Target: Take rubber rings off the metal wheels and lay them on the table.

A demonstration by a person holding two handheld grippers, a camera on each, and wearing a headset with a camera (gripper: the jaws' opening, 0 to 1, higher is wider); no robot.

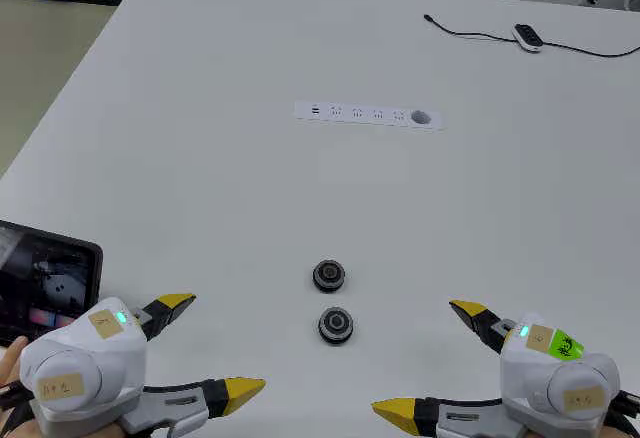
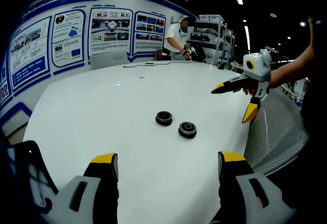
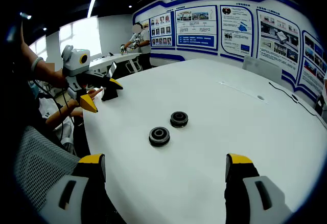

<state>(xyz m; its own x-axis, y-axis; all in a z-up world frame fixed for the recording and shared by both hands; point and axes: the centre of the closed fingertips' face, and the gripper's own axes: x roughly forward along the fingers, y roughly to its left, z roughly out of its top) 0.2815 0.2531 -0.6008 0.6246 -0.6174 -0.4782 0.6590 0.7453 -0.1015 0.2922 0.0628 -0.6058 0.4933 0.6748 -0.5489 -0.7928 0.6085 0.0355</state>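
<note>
Two small metal wheels with black rubber rings lie flat on the white table: the farther wheel (image 1: 329, 275) (image 2: 164, 117) (image 3: 179, 119) and the nearer wheel (image 1: 336, 325) (image 2: 187, 129) (image 3: 159, 136). My left gripper (image 1: 213, 343) (image 2: 167, 165) is open at the lower left, well short of the wheels. My right gripper (image 1: 432, 358) (image 3: 165, 168) is open at the lower right, also apart from them. Nothing sits between either pair of yellow-tipped fingers. Each gripper also shows in the other's view, the right gripper (image 2: 236, 100) and the left gripper (image 3: 102, 94).
A white power strip (image 1: 368, 115) lies mid-table beyond the wheels. A cable with a small white device (image 1: 527, 36) runs across the far right. A dark tablet (image 1: 45, 280) rests at the left edge. A person (image 2: 179, 36) stands beyond the table's far end.
</note>
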